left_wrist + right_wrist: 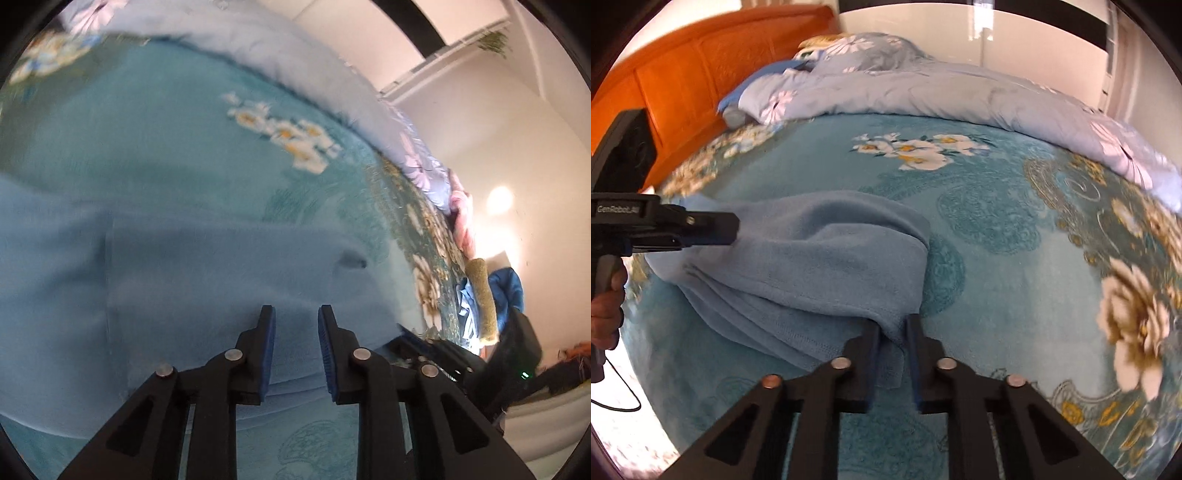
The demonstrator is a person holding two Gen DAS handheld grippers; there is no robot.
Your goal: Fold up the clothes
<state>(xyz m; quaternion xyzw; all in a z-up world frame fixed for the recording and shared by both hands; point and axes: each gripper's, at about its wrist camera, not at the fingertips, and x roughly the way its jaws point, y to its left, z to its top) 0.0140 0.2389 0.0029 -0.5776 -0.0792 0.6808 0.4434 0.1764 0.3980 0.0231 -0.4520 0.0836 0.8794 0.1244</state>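
Two grippers work a blue garment (pixel 812 258) lying bunched on the bed (pixel 1015 258): the right gripper (pixel 892 332) pinches a thin corner, while the left gripper (pixel 295 321) hovers with fingers parted, gripping nothing. That shallow pinch could slip, collapsing the fold.

The left gripper (pixel 296 314) points forward and downward with its blue-padded fingers (pixel 268 332) standing a little apart and nothing pinched in the gap; in the right wrist view it reaches in level from the left edge, and the person's left hand (pixel 605 314) is wrapped around its grey handle. The right gripper (pixel 893 325) also tilts downward, its jaws drawn close together and clamped on a fold of blue cloth (pixel 812 266).
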